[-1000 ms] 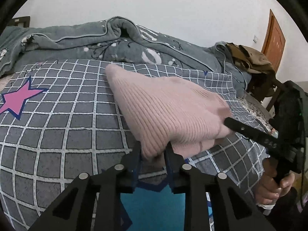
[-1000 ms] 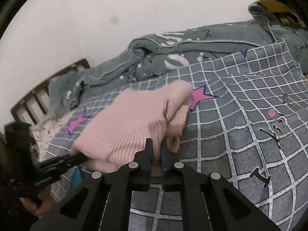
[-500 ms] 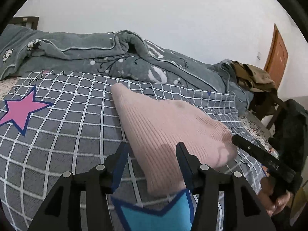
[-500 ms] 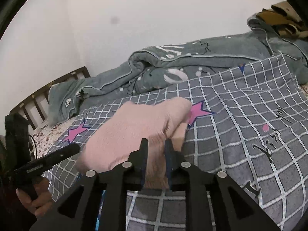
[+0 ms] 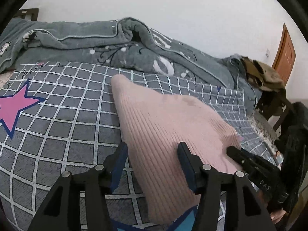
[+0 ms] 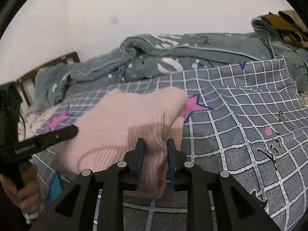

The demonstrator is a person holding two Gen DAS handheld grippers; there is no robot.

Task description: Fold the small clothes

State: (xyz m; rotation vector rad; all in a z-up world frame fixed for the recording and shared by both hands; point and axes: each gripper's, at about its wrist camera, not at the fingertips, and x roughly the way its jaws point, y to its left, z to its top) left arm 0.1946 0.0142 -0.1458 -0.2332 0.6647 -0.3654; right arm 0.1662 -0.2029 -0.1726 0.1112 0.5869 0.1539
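Note:
A folded pink ribbed knit garment lies on the grey checked bed cover; it also shows in the right wrist view. My left gripper is open wide, its fingers either side of the garment's near edge, holding nothing. My right gripper is open, with a fold of the garment's near corner lying loose between its fingers. In the left wrist view the right gripper's finger rests at the garment's right edge. In the right wrist view the left gripper's finger is at its left edge.
A rumpled grey-green quilt lies along the wall behind the garment. Brown clothes are piled at the right, near a wooden door. A wooden headboard shows at the left. Pink stars mark the cover.
Both grippers have opened and let go of the pink garment, which now rests on the cover. The left jaws opened wider; the right ones opened a little later.

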